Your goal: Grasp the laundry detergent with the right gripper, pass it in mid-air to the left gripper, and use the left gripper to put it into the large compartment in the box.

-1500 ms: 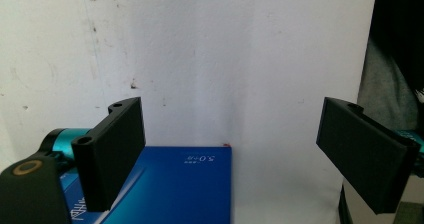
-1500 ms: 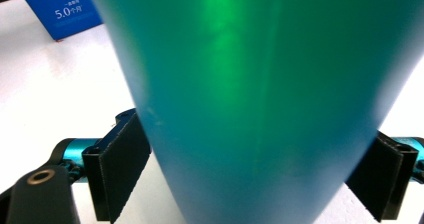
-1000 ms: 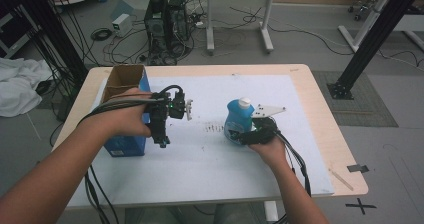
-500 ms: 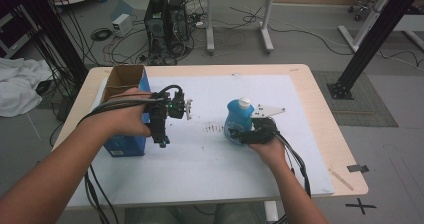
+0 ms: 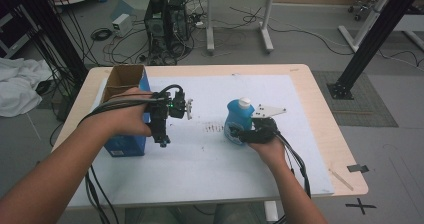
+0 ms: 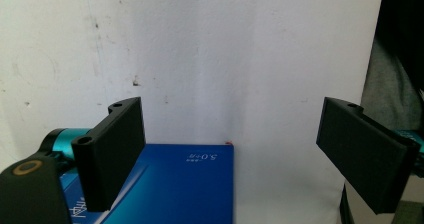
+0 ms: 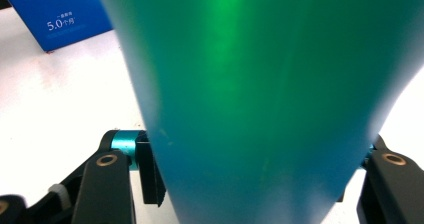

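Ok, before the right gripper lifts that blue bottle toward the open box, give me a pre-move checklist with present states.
1. Right gripper shut on the blue plastic bottle with a white cap: ok, jaws flank its body.
2. Bottle upright on the white table cover: ok.
3. Cap seated tight: cannot tell.
4. Blue cardboard box open at the top: ok.
5. Left gripper open and holding nothing: ok.
6. Path to the box clear: not ok, the left gripper hangs between bottle and box.
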A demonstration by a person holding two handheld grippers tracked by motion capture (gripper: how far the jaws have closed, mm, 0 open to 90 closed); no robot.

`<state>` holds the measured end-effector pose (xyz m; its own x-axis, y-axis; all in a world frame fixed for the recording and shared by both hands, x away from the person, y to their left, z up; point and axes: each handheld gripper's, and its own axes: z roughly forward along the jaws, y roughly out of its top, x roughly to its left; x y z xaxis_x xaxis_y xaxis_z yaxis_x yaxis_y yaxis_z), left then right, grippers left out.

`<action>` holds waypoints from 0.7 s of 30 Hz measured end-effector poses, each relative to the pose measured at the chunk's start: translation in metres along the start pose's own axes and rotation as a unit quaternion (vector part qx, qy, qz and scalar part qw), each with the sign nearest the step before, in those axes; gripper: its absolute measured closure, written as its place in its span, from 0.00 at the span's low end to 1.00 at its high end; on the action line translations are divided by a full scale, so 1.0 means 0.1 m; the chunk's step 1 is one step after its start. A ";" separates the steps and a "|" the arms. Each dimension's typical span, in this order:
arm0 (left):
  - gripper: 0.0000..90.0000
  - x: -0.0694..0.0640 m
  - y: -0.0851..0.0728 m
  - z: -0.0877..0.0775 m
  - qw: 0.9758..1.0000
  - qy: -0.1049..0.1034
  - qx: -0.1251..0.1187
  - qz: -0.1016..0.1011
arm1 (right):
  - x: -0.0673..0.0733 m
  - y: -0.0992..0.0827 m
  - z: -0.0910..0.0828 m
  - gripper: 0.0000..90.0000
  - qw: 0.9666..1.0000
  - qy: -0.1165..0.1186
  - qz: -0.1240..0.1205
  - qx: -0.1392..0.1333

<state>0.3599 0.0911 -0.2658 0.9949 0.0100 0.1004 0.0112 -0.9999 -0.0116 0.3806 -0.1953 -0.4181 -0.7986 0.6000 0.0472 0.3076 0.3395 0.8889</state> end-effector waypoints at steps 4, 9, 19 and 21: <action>0.14 0.00 0.00 0.00 1.000 -0.002 -0.001 0.001 | -0.01 0.00 0.00 0.44 1.000 -0.002 -0.009 0.003; 0.14 0.00 0.00 0.01 1.000 -0.002 0.003 -0.001 | 0.00 0.00 0.00 0.46 1.000 -0.009 -0.005 0.001; 0.14 0.01 0.02 0.00 1.000 -0.004 -0.005 0.001 | 0.02 0.00 -0.01 0.50 1.000 -0.008 -0.011 0.000; 0.14 0.01 0.03 -0.01 1.000 -0.001 -0.003 0.000 | 0.02 0.01 -0.02 0.50 1.000 -0.004 -0.012 -0.004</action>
<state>0.3611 0.0882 -0.2646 0.9952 0.0095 0.0979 0.0102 -0.9999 -0.0064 0.3784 -0.1953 -0.4160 -0.8021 0.5968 0.0218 0.2838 0.3487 0.8932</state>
